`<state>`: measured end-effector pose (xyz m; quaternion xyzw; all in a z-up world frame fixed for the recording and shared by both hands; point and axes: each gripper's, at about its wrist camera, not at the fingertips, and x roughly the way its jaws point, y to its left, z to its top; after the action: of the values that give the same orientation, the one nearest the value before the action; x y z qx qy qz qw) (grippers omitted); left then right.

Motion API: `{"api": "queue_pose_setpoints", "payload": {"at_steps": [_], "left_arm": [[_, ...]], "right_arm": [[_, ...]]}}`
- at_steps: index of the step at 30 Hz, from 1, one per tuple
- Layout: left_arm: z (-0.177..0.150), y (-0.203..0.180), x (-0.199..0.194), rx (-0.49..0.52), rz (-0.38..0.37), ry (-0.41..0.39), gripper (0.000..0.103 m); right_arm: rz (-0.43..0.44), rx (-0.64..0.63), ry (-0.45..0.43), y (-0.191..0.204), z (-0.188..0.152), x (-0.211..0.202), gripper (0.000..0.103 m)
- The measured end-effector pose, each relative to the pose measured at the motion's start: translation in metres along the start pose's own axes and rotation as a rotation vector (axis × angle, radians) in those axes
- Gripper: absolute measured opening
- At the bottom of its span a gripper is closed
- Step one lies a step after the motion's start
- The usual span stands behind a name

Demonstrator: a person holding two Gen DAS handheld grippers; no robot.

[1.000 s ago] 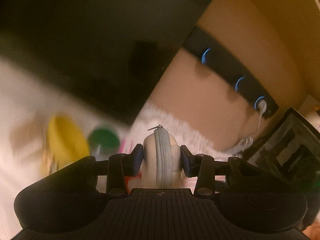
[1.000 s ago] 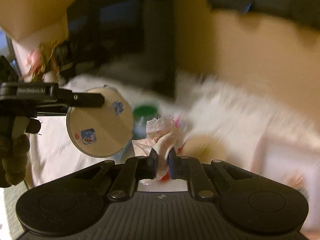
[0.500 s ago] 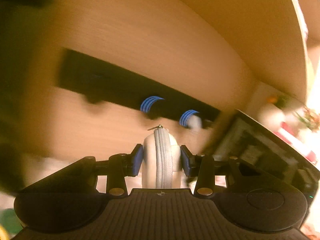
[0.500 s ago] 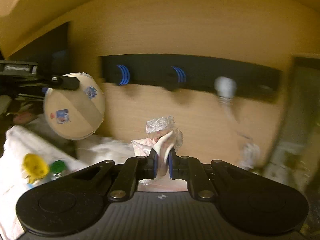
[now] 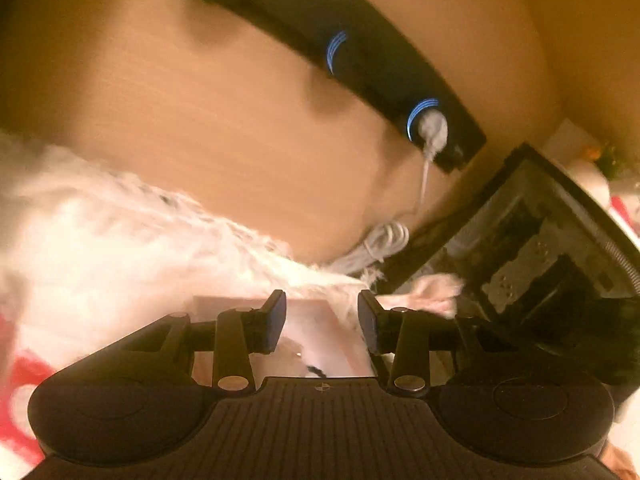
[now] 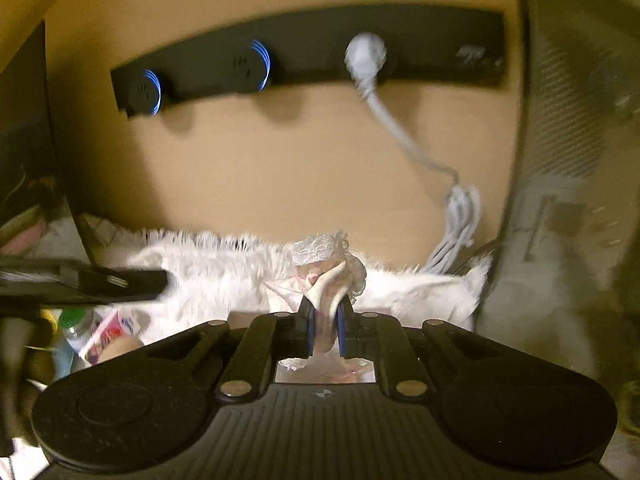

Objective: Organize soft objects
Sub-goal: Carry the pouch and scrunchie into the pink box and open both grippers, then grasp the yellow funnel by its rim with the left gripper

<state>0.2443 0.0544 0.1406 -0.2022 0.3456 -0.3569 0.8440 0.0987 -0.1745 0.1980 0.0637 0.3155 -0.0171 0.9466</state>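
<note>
My left gripper (image 5: 322,308) stands open with nothing between its pads, over a pale pink box (image 5: 320,332). The round zip pouch it carried is out of sight. My right gripper (image 6: 324,312) pinches a crumpled pink and white lace cloth (image 6: 324,256); its jaws are opening slightly, with the cloth still pressed between the pads. That cloth (image 5: 432,288) also shows at the right of the left wrist view. Both grippers hover over a fluffy white rug (image 6: 224,280) by the wooden back wall. The left gripper's finger (image 6: 120,280) reaches in from the left of the right wrist view.
A black power strip (image 6: 304,52) with blue-lit sockets hangs on the wall, with a white plug (image 6: 364,56) and a coiled cable (image 6: 460,216). A computer case (image 6: 560,160) stands at the right. A green-capped bottle (image 6: 74,320) and packets lie at the left.
The round pouch has left the left gripper's jaws, which are now empty. Both grippers swung right along the wall toward the computer case. The right gripper still holds the lace cloth.
</note>
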Motion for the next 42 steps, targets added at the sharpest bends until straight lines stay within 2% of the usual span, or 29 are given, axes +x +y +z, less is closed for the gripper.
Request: {"api": "queue_pose_setpoints", "payload": {"at_steps": [1, 2, 3, 5, 9, 11, 13, 15, 20, 21, 28, 31, 36, 42], "left_arm": [[-0.002, 0.002, -0.012, 0.009, 0.011, -0.015, 0.043], [-0.008, 0.005, -0.026, 0.026, 0.031, -0.029, 0.043], [-0.008, 0.006, -0.034, 0.043, 0.055, -0.04, 0.043], [-0.02, 0.017, -0.057, 0.076, 0.122, -0.061, 0.043], [-0.046, 0.055, -0.111, 0.057, 0.316, -0.114, 0.043], [-0.065, 0.085, -0.138, -0.061, 0.415, -0.142, 0.043], [-0.083, 0.111, -0.159, -0.197, 0.466, -0.167, 0.043], [-0.099, 0.129, -0.18, -0.257, 0.523, -0.209, 0.043], [-0.118, 0.142, -0.212, -0.23, 0.752, -0.247, 0.043], [-0.121, 0.145, -0.216, -0.226, 0.777, -0.248, 0.043], [-0.124, 0.146, -0.217, -0.208, 0.748, -0.211, 0.043], [-0.117, 0.144, -0.224, -0.206, 0.725, -0.242, 0.043], [-0.084, 0.144, -0.238, -0.173, 0.726, -0.304, 0.043], [-0.033, 0.163, -0.234, -0.174, 0.723, -0.298, 0.043]], "right_arm": [[0.037, 0.011, 0.018, 0.001, -0.001, 0.007, 0.015], [0.076, 0.028, 0.039, 0.002, -0.003, 0.015, 0.023], [0.087, 0.046, 0.056, 0.001, -0.004, 0.021, 0.038], [0.087, 0.074, 0.06, 0.001, -0.007, 0.031, 0.052], [0.066, 0.088, 0.095, -0.001, -0.012, 0.049, 0.053], [0.043, 0.077, 0.1, 0.0, -0.016, 0.054, 0.053], [0.009, 0.063, 0.1, 0.002, -0.017, 0.059, 0.053], [-0.008, 0.043, 0.098, 0.007, -0.019, 0.06, 0.053], [0.012, -0.057, 0.092, 0.037, -0.027, 0.053, 0.054], [0.016, -0.085, 0.085, 0.046, -0.031, 0.051, 0.055], [0.119, -0.248, 0.023, 0.105, -0.062, 0.024, 0.062], [0.171, -0.308, 0.025, 0.128, -0.074, 0.017, 0.064], [0.218, -0.396, 0.05, 0.162, -0.094, 0.015, 0.065], [0.252, -0.423, 0.157, 0.185, -0.122, 0.029, 0.065]]}}
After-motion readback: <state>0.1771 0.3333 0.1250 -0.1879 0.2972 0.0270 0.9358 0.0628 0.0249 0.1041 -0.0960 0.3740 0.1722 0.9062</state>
